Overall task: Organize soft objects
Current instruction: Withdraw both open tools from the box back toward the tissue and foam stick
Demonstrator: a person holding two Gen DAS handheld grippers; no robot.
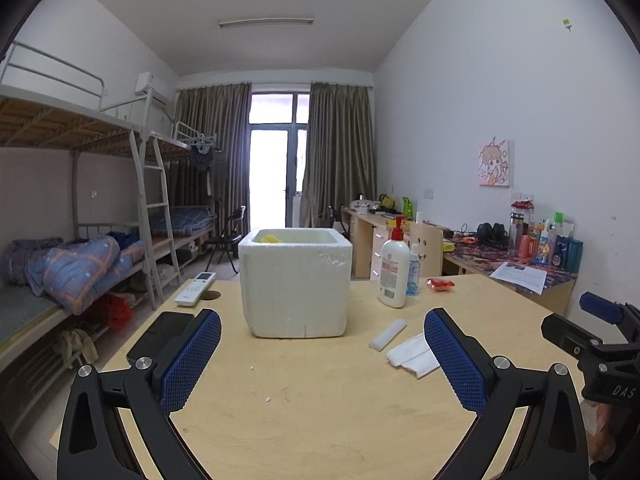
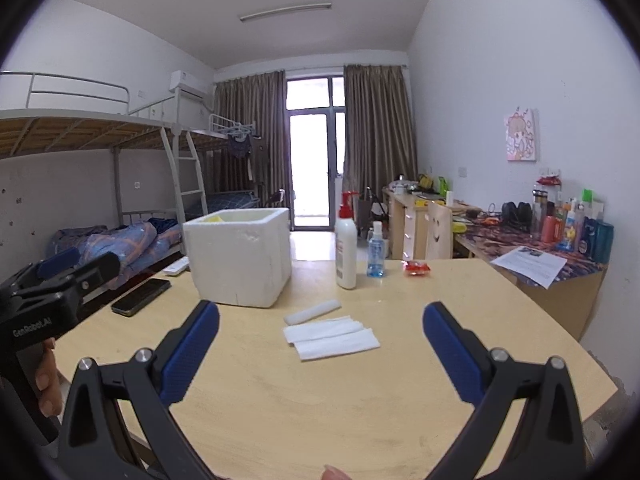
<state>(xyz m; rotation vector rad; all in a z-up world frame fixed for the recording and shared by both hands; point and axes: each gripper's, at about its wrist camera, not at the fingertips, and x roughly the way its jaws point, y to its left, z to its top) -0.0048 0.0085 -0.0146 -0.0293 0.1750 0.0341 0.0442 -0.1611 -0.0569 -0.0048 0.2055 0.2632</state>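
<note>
Ahead of the right gripper point(image 2: 321, 322), between its two spread blue fingers, lie the folded white tissues point(image 2: 331, 337) flat on the wooden table point(image 2: 320, 408), with a small white foam roll point(image 2: 312, 312) just beyond them, near but seemingly not touching. Neither is held; the right gripper's jaws stand wide apart with nothing between the pads. In the left wrist view the same tissues point(image 1: 412, 354) sit partly behind the right-hand finger of the left gripper point(image 1: 322, 328), and the foam roll point(image 1: 387, 334) lies just ahead of them. The left gripper is likewise spread open and empty, hovering over bare table.

Straight ahead of the left gripper stands a white foam box point(image 1: 296, 284), open at the top, with something yellow point(image 1: 269, 237) showing inside at its far left corner (too little shows to tell what it is). To the right of the box stand a white pump bottle point(image 1: 394, 268) with a red top and, just behind it, a small blue bottle point(image 1: 413, 272); a red packet point(image 1: 440, 285) lies further right. Left of the left gripper a black phone point(image 1: 160, 336) rests flat near the table edge, and beyond it a white remote point(image 1: 195, 288).

In the right wrist view, a hand point(image 2: 48, 380) grips the left gripper's handle at the left edge.
</note>
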